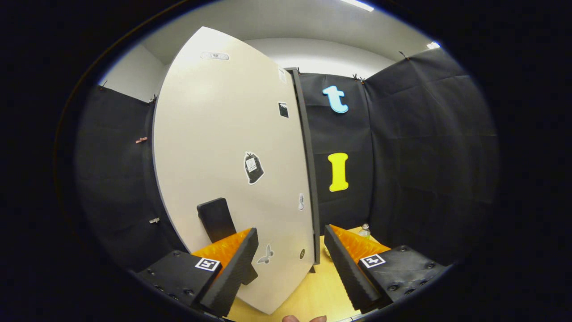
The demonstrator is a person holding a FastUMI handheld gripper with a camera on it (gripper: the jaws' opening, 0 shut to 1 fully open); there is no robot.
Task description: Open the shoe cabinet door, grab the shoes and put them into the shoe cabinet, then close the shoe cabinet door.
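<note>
Facing the cabinet door at close range, the gripper hangs with its fingers spread wide and nothing between them but the door's lower edge and a strip of wooden floor. The pale door stands just ahead of the fingers, tilted in the fisheye, its dark side edge running down between the two fingertips. A dark handle sits on the door face just above and beyond the left finger, untouched. Stickers dot the panel, too small to read. A small bottle rests on the floor beyond the right finger, near the black booth wall. Shoes cannot be made out from this angle, and whether the door is ajar or fully shut is hard to judge. The risk from here appears plain: with the fingers so near the panel, a push forward could jam the left finger against the handle, or the pads could slip off the thin edge if it is pinched off-centre.
</note>
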